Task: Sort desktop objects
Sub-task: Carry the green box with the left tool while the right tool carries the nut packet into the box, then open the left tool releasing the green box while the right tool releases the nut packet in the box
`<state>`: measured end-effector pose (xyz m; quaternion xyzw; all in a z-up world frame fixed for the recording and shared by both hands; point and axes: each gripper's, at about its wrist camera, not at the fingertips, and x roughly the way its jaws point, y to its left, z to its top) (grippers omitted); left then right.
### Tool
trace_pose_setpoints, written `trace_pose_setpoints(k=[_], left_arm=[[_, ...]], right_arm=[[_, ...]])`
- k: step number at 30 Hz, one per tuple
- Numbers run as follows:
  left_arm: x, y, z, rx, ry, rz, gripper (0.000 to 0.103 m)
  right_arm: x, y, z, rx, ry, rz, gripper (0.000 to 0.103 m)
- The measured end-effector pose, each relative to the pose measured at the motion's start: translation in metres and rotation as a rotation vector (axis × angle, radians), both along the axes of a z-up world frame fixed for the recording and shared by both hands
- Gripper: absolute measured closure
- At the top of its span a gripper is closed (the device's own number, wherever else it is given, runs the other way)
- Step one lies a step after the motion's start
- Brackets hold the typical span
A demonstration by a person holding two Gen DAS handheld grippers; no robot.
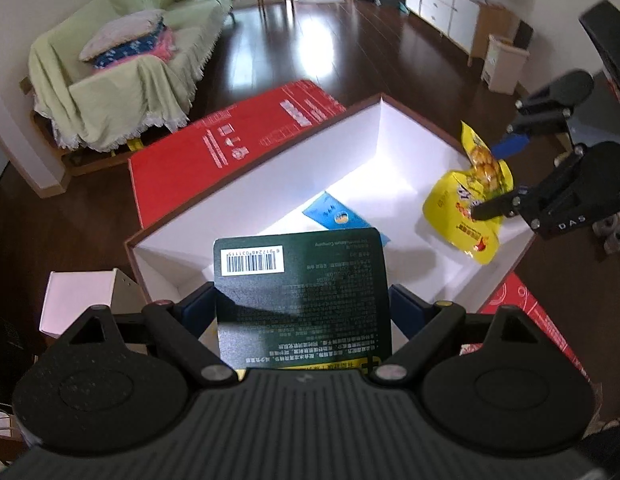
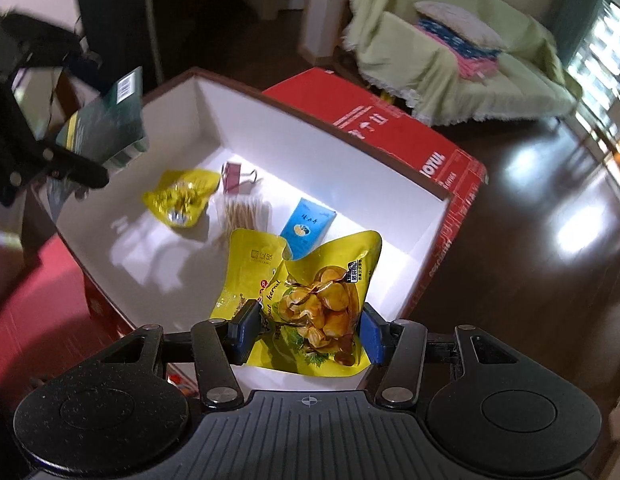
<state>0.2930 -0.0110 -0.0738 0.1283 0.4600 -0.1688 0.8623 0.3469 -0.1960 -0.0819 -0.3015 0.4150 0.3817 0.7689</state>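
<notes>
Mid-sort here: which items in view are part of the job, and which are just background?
Job items:
left gripper holding dark green box
right gripper holding yellow snack bag
white-lined box
small yellow packet
toothpick pack
pink binder clip
blue packet

Background:
sofa
red carton

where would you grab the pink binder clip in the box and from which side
Take the pink binder clip by its flat pink body, coming straight down from above. It lies on the floor of the white box with its wire handles pointing toward the far wall, so the body's two long edges look free to pinch. The bundle of toothpicks sits close beside it, so probably keep the claw narrow.
</notes>
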Motion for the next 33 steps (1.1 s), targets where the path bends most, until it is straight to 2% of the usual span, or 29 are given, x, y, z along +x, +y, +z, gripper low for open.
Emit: trace_pose_setpoints(k=[7,11,20,25,27,33], left_arm=[[0.022,-0.007,-0.028,0.033,0.088,-0.096,0.015],[0.033,-0.009,-0.047,0.059,0.137,-0.152,0.015],[0.058,-0.023,-0.092,0.144,0.235,-0.186,0.015],[0.065,-0.033,-0.107,0.143,0.290,-0.218,0.015],[0.066,-0.037,-0.111,0.137,0.316,-0.231,0.015],[0.069,-0.039,-0.126,0.122,0.360,-0.229,0.014]], right_arm=[[0.006,0.017,-0.031,-0.138,-0.034,0.188,0.052],[0.008,0.021,-0.049,-0.180,-0.016,0.264,0.052],[0.019,0.035,-0.078,-0.251,0.013,0.367,0.052],[0.028,0.043,-0.091,-0.309,0.077,0.401,0.051],[0.032,0.047,-0.095,-0.335,0.098,0.399,0.032],[0.033,0.050,-0.090,-0.296,0.140,0.388,0.032]])
